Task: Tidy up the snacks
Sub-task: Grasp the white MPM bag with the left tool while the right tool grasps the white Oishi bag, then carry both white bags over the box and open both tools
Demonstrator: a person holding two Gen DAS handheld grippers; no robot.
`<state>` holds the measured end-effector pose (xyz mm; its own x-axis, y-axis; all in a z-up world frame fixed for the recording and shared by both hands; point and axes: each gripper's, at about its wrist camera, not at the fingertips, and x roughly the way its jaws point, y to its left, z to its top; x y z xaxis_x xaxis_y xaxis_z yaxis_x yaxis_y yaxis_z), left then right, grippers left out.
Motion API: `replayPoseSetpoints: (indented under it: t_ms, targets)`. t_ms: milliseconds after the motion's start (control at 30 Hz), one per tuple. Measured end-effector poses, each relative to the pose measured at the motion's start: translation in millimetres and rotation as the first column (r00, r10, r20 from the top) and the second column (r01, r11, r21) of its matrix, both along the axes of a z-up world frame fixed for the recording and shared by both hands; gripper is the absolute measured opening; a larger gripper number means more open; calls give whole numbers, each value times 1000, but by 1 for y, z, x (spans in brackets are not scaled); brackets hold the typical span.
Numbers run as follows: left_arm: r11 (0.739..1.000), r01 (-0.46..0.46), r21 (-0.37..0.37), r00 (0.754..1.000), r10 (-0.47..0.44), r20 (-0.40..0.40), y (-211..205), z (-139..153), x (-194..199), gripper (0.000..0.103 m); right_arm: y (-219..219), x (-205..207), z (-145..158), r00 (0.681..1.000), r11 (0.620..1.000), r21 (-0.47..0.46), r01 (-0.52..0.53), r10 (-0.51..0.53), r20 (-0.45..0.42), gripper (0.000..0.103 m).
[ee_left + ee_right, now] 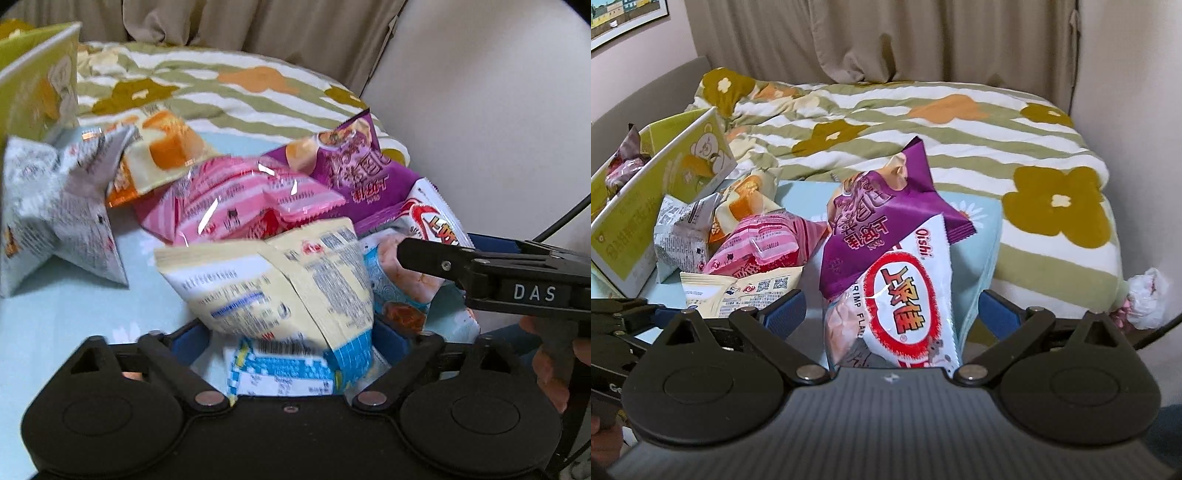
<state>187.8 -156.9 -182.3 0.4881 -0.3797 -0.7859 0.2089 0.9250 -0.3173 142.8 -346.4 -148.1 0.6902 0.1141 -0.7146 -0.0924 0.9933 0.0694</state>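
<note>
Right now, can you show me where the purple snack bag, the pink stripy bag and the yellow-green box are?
purple snack bag (pixel 886 229): right wrist view, on its printed front.
pink stripy bag (pixel 221 199): left wrist view, on its striped middle.
yellow-green box (pixel 698 162): right wrist view, on the bear side wall.

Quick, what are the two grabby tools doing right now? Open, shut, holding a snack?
Left tool: open around the cream packet, not squeezing it.
Right tool: open around the white shrimp chips bag, not gripping.
</note>
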Motion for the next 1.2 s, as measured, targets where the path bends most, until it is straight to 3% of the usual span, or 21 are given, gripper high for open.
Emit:
replayPoseSetpoints:
  t_ms: [67, 200, 300, 700, 900, 1200]
  targets:
    - [1000, 4, -22, 1000, -5, -23, 1, -5, -1, 78, -1, 4, -3, 1000, 1000, 6, -2, 3, -17, 103]
    - [1000, 22, -22, 1000, -22, -20, 1, -4, -6, 67, 0, 7, -8, 999, 1000, 18, -16, 16, -32, 103]
    - [999, 33, -6, 999, -33, -9, 0, -2, -11, 64, 2, 9, -11, 999, 1000, 14, -24, 25, -40, 103]
    - [1000, 6, 27, 1000, -6, -5, 13, 3, -23, 64, 8, 19, -27, 996, 999, 22, -42, 44, -83, 103]
    - [999, -8, 48, 1000, 7, 3, 15, 8, -25, 64, 7, 15, -29, 994, 998, 31, -50, 52, -92, 90]
    - [999, -20, 49, 999, 18, 46, 23, 31, -38, 63, 14, -6, -14, 995, 997, 53, -61, 65, -73, 85]
